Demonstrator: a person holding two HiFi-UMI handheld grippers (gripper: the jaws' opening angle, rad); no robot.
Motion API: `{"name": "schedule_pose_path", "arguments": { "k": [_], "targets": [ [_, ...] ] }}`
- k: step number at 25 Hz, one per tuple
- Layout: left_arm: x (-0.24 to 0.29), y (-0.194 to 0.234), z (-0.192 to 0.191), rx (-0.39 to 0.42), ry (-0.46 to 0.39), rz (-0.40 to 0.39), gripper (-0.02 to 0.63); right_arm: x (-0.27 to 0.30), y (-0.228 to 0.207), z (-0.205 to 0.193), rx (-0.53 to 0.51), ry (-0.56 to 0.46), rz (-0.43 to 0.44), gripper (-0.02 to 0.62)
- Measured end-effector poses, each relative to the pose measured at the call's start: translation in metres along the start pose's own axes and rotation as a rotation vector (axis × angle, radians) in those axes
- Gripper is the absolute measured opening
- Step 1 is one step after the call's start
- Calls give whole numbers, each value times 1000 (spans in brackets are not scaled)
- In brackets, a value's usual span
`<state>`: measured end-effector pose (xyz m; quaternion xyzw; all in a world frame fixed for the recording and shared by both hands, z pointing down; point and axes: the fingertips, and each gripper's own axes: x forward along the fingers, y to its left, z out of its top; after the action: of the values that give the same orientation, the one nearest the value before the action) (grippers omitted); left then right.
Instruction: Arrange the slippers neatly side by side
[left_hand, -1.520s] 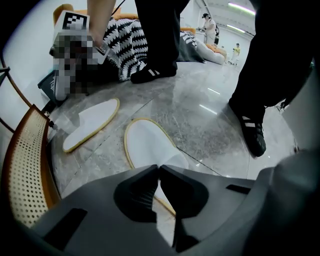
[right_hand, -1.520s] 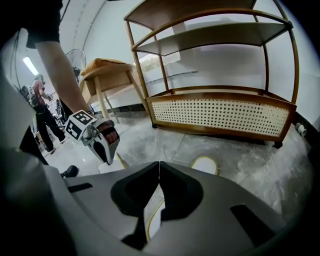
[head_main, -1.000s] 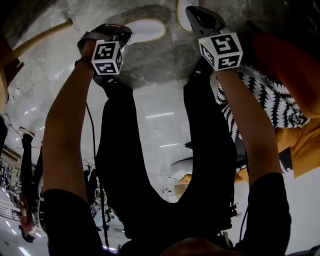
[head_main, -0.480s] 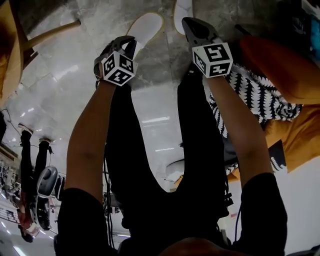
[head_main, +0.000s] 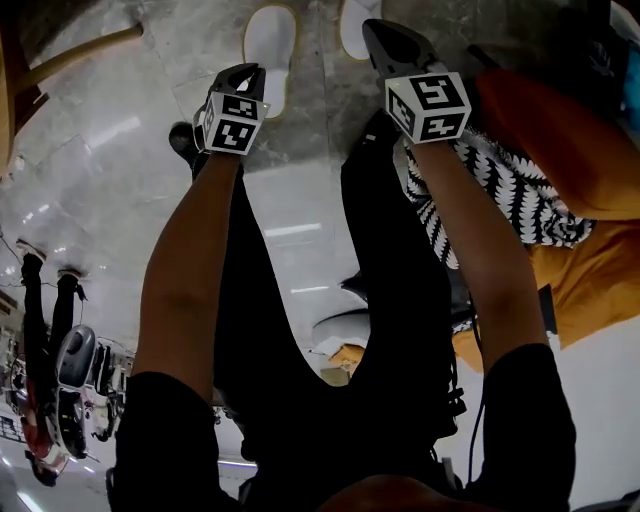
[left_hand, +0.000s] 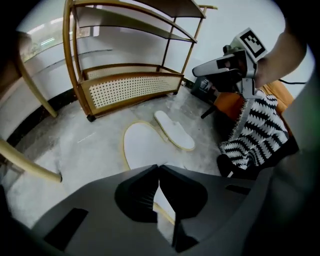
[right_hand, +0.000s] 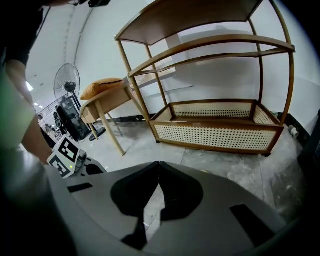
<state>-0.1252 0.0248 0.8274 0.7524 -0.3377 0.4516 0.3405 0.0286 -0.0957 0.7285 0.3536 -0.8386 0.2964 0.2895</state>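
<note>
both grippers empty, jaws pressed together with nothing between them. left gripper (left_hand: 159, 171) hangs over the grey floor (left_hand: 95, 145) in front of the rattan rack (left_hand: 130, 87), tips pointing steeply down. two white slippers with pale yellow edging lie on the floor in front of the rack. near slipper (left_hand: 141, 147) is flat, further out from the rack, right under the left gripper's tips, not touched. far slipper (left_hand: 175, 130) lies between it and the rack's right end, angled. the pair are close at one end and splay apart, not parallel. right gripper (right_hand: 159, 169) is held up off the floor facing the rack's lower rattan tray, no slipper under it. black-and-white patterned cloth (left_hand: 255, 135) on an orange seat (left_hand: 227, 102) lies off the rack's right end.
</note>
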Motion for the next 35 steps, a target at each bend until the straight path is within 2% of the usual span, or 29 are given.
{"name": "schedule_pose_path", "arguments": {
  "k": [3, 7, 13, 19, 23, 24, 25, 26, 32, 35],
  "targets": [
    [21, -7, -18, -83, 17, 7, 21, 5, -8, -12, -27, 8, 19, 31],
    [49, -17, -30, -145, 7, -1, 21, 13, -26, -32, -36, 22, 23, 31],
    [87, -29, -44, -181, -10, -23, 21, 16, -39, -64, -30, 38, 25, 32],
    [106, -33, -55, -171, -5, -41, 21, 10, -45, -93, -13, 65, 17, 31],
    [109, -35, -60, -157, 6, -77, 25, 10, -46, -97, -10, 73, 2, 31],
    [108, -37, -60, -162, 10, -94, 89, 10, -45, -96, -15, 76, 0, 31],
    [106, -39, -59, -171, 14, -109, 180, 9, -44, -93, -21, 79, -2, 32],
    [102, -39, -58, -181, 14, -120, 206, 8, -42, -90, -25, 82, -4, 31],
    [30, -37, -40, -165, -17, -121, 196, -14, -14, -49, -45, 92, -26, 31],
    [-32, -31, -12, -142, -89, -116, 126, -38, 11, -7, -43, 62, -34, 31]
  ]
}}
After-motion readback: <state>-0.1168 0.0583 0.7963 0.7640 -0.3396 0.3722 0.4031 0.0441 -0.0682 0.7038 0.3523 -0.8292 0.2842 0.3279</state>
